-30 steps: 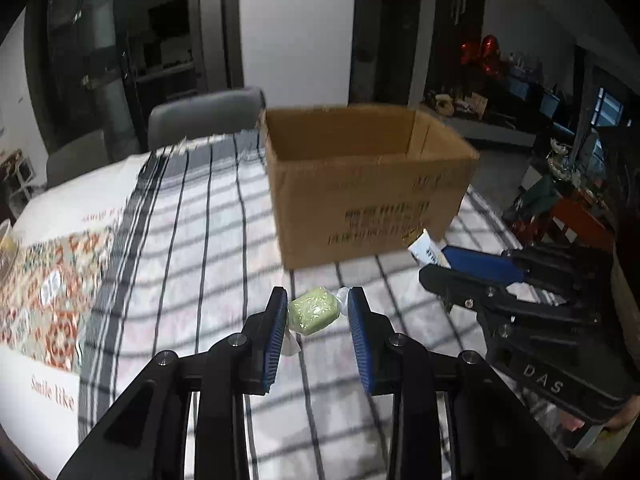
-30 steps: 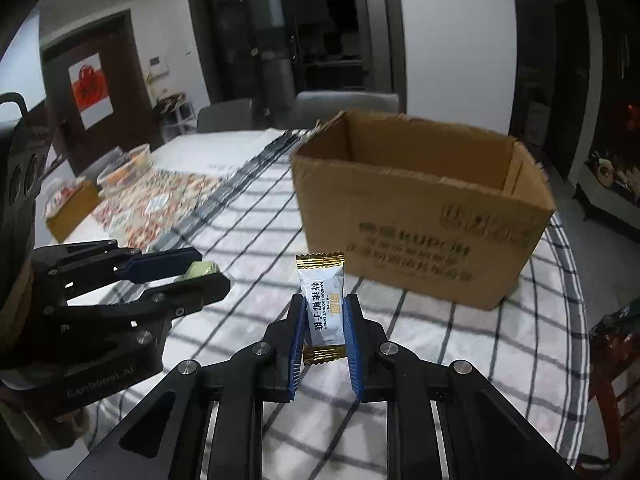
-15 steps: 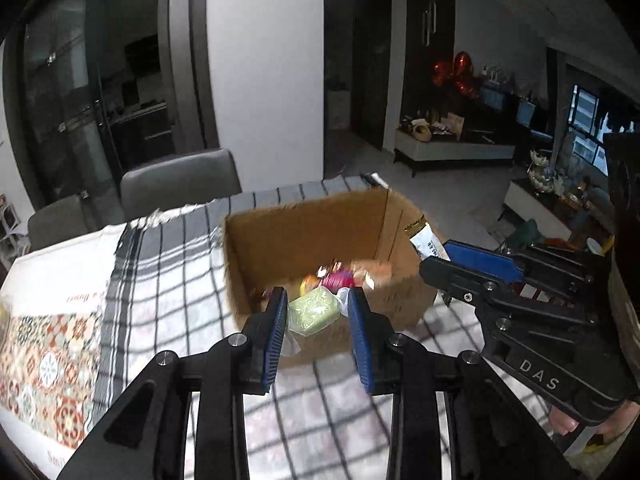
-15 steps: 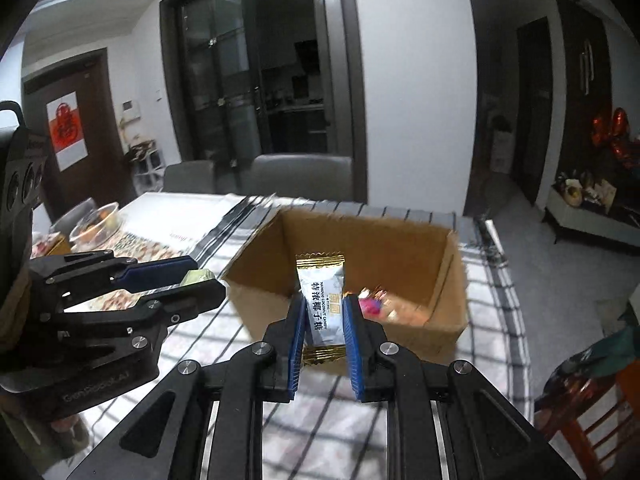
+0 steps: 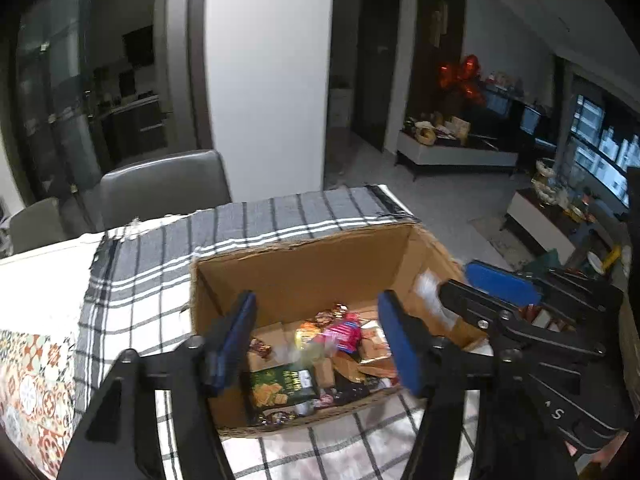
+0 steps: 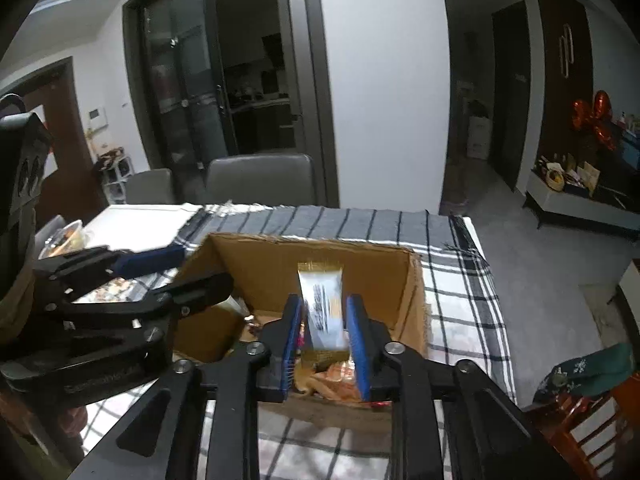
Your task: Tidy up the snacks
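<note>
Left wrist view: left gripper (image 5: 318, 338) fingers just spread, empty, over cardboard box (image 5: 304, 276) holding snacks. Right gripper (image 6: 325, 338) fingers loosening, white packet (image 6: 322, 312) between them, seemingly released, blurred. Packet drop remains.

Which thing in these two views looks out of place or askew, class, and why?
The white-and-gold snack packet hangs tilted and blurred between the right gripper's just-opened jaws, apparently dropping into the cardboard box. The box's torn back rim also looks ragged.
</note>
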### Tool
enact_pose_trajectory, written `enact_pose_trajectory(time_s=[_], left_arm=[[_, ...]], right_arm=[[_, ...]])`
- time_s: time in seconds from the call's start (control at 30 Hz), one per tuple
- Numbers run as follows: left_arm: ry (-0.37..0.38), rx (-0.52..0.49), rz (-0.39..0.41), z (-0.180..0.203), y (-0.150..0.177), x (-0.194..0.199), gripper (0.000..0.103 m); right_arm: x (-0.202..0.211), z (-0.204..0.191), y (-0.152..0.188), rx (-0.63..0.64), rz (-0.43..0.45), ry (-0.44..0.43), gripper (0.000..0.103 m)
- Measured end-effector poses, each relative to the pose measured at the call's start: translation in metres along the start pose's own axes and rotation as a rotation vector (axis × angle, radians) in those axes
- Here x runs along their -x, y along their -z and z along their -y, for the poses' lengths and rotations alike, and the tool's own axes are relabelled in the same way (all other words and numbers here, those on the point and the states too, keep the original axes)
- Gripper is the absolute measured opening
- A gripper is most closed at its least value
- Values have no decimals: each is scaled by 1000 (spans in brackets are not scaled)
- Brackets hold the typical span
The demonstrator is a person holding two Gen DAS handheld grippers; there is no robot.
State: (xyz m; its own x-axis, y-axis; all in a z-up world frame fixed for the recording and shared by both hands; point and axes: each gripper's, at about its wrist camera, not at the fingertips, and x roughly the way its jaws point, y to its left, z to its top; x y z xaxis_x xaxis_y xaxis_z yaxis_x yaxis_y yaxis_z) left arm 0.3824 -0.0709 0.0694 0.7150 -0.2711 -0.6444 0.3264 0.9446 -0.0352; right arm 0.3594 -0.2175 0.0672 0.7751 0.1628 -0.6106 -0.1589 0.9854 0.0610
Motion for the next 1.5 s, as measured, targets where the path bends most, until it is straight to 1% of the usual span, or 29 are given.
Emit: enact_pose_trajectory(time_s=[0.03,0.1,0.2,0.27,0.3,0.33,0.4,0.47,0.53,0.63,0.7,0.77,0.83,0.9,1.17,1.3,1.5], left_arm=[[-12,0,4,-1,2,1,63],[-58,-5,15,-2,10,8,64],[-113,-13,48,-1,25,26,71],[-152,-23,73,2,36,44,75],[-164,-20,87,2,42,54,78],[-175,-15,99,3,48,62,80],[-198,-2,118,4,60,81,81],[-205,2,121,7,70,98,84],[-204,8,126,9,80,114,89],[-209,7,151,15,97,140,93],[-213,0,174,20,110,156,98],[-220,-3,189,23,122,170,100],[-231,-8,197,26,136,184,100],[-232,-13,203,30,145,193,103],[-229,-16,203,42,180,221,103],[-224,-9,205,47,195,233,103],[-218,-1,208,50,209,242,103]], right_arm=[[0,1,1,2,0,8,38],[3,5,6,2,1,40,38],[16,4,15,-8,-3,54,39],[30,-2,26,2,-2,67,49],[38,-6,31,7,0,78,57],[46,-9,36,8,10,81,60],[63,-16,45,9,25,68,62],[83,-23,57,1,33,62,67],[101,-27,66,-13,49,63,77],[129,-35,84,-19,74,66,78],[144,-41,94,-25,82,59,78],[159,-45,107,-33,89,65,78],[171,-49,119,-38,93,74,82],[184,-53,130,-41,99,84,83],[219,-64,166,-46,98,80,83],[227,-68,176,-52,103,73,83],[238,-78,193,-44,115,80,83]])
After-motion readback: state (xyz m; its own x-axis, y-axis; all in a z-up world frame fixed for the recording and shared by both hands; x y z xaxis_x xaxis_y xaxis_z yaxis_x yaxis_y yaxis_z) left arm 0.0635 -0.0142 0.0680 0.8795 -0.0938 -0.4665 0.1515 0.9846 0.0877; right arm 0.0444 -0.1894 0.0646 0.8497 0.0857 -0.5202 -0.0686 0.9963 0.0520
